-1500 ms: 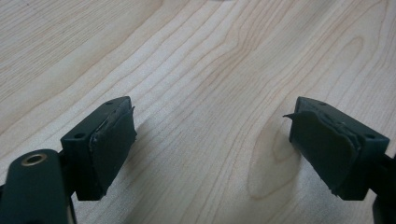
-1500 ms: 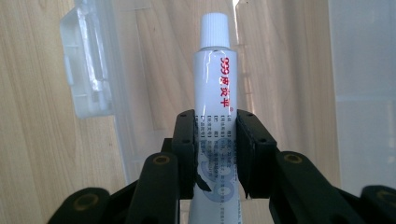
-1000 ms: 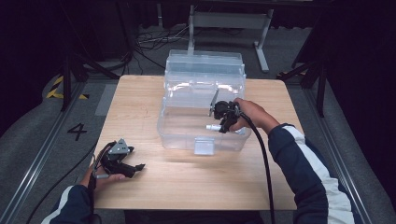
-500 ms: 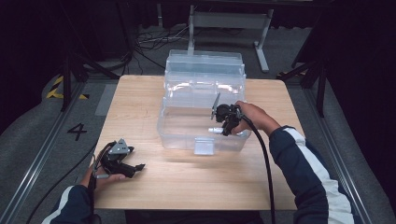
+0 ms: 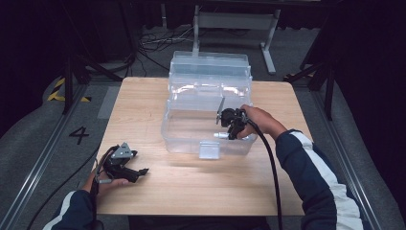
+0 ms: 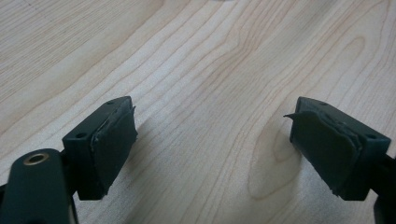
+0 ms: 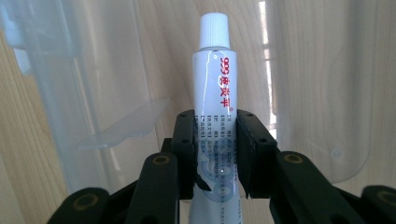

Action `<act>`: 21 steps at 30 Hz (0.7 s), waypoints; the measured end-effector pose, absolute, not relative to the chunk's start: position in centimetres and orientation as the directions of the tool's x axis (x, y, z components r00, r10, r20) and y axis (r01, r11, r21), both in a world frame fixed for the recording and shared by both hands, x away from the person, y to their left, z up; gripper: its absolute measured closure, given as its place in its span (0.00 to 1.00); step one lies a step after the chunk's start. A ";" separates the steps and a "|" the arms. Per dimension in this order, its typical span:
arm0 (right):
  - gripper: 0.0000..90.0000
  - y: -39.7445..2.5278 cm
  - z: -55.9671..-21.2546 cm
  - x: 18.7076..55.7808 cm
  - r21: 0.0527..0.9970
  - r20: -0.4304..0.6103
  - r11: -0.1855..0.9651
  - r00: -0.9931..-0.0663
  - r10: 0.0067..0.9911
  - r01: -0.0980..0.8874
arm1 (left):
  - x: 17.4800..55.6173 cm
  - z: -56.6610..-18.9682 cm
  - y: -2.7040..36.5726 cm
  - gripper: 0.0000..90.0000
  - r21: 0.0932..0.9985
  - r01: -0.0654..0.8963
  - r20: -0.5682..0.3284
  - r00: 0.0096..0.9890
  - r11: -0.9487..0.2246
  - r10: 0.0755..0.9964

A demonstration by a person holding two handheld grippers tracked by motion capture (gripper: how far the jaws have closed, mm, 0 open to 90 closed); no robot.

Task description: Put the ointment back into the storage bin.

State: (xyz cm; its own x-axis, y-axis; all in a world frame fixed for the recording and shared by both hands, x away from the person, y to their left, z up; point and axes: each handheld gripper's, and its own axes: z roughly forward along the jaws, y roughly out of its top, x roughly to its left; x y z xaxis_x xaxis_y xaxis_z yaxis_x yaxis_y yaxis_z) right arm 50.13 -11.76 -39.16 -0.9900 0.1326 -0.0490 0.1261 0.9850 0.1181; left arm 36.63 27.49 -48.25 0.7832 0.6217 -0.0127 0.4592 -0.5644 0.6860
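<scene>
Right gripper (image 5: pixel 231 125) has dipped slightly toward the near wall of the clear plastic box (image 5: pixel 191 125) — jaws clamped on a white tube (image 7: pixel 215 98) with red print, cap pointing away. Left gripper (image 5: pixel 136 171) rests unmoved on the wooden table (image 5: pixel 201 187), near left — jaws wide apart, holding nothing.

High view looks forward and down over the whole table (image 5: pixel 143 100). Left gripper view hugs bare table wood; right gripper view peers close into the bin (image 5: pixel 209 103) mid-table.
</scene>
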 end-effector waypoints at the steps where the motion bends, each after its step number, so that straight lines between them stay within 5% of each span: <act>1: 0.79 -11.8 -39.2 50.1 0.112 -0.048 0.986 -0.990 0.130 0.124 | 36.6 -48.3 27.5 0.16 0.686 0.459 -0.015 0.784 -0.564 0.620; 21: 0.74 -12.2 -38.9 49.9 0.145 -0.068 0.979 -0.986 0.154 0.142 | 36.5 -48.3 27.5 0.16 0.686 0.464 -0.015 0.779 -0.560 0.627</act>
State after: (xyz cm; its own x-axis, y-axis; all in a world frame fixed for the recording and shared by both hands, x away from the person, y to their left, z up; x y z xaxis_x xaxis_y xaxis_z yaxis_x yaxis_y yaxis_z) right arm 49.93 -12.24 -38.89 -0.9858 0.1535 -0.0682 0.1424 0.9791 0.1450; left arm 36.54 27.48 -48.26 0.7791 0.6268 -0.0146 0.4638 -0.5605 0.6861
